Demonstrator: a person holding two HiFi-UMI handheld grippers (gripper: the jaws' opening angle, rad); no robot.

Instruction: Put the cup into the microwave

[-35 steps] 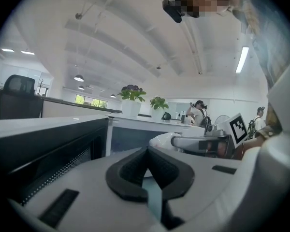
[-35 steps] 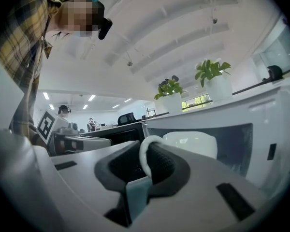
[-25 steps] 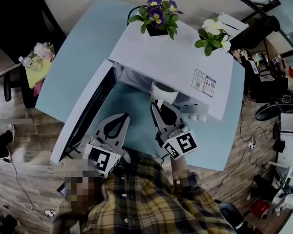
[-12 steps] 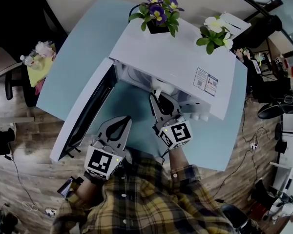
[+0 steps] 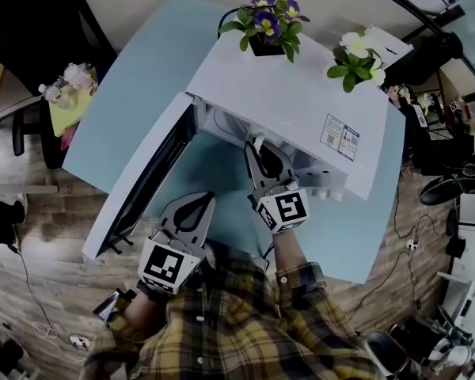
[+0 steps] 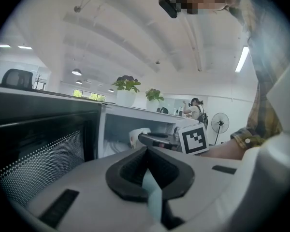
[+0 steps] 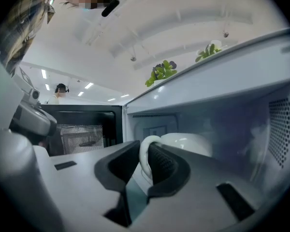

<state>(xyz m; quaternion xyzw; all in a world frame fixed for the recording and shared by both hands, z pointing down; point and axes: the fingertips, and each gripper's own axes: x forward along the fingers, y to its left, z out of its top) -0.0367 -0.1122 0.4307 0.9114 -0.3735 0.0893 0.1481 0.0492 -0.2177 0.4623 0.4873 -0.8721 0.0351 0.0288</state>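
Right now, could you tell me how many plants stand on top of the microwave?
2. A purple-flowered plant stands at the far left corner of the microwave top; a white-flowered plant at its far right corner. Nothing up there could hide another.

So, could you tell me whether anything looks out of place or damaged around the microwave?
Nothing looks spilled or damaged. The microwave door stands open, and the right gripper holds the white cup by its handle inside the cavity. The only oddity: a purple-flowered plant and a white-flowered plant sit on the microwave's top.
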